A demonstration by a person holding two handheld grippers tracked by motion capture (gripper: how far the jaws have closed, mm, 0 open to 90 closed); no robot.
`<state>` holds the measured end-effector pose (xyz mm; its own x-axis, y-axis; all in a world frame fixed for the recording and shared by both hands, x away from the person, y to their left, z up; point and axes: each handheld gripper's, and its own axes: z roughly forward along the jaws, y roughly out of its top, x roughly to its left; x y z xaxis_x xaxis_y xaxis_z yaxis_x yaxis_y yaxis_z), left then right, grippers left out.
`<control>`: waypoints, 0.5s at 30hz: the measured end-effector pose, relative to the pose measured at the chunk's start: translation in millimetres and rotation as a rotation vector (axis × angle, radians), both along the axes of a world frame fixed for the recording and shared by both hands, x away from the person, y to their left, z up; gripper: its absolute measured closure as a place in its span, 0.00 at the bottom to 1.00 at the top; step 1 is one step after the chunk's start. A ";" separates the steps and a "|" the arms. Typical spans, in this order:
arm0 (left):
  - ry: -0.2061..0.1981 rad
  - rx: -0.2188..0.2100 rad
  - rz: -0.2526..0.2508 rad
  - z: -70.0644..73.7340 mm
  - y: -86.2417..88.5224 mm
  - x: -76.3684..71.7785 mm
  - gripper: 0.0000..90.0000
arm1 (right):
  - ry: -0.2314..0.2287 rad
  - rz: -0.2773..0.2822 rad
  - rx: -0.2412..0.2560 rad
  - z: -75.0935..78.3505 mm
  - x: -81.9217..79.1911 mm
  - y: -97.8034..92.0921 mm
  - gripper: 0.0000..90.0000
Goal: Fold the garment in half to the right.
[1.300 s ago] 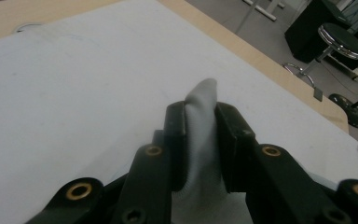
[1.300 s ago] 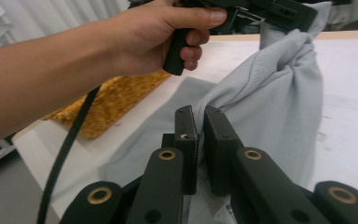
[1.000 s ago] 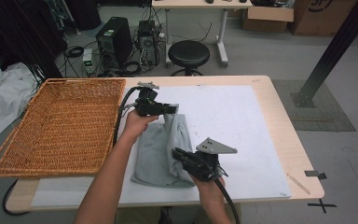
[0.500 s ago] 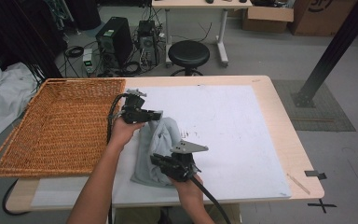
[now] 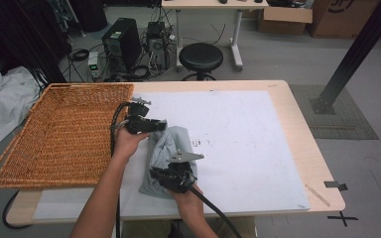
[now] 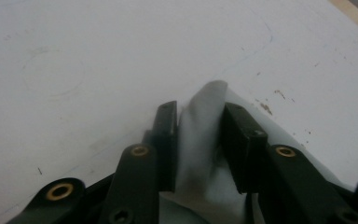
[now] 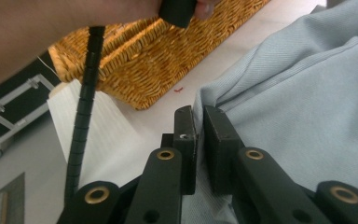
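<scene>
Both tongs clamped on grey cloth (image 5: 171,151) — left tongs (image 5: 159,126) on far end, right tongs (image 5: 159,174) on near edge. Cloth bunched, lifted partly off counter (image 5: 258,148), just right of wicker basket (image 5: 59,134). Judging: grab done, carry left into basket and release remaining. Basket's right rim is only hurdle — nothing else close.

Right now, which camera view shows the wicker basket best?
The high view: the whole wicker basket lies at the table's left, beside the grey cloth. The right gripper view shows just one woven corner beyond the cloth. The left gripper view looks at the white table surface and the cloth fold.
</scene>
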<state>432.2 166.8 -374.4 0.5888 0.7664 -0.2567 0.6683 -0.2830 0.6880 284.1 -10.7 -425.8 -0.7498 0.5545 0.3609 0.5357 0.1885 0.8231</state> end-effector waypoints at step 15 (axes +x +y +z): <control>-0.092 -0.130 0.116 15.0 11.6 -7.9 0.40 | -0.151 -0.004 0.216 20.2 2.8 -54.0 0.62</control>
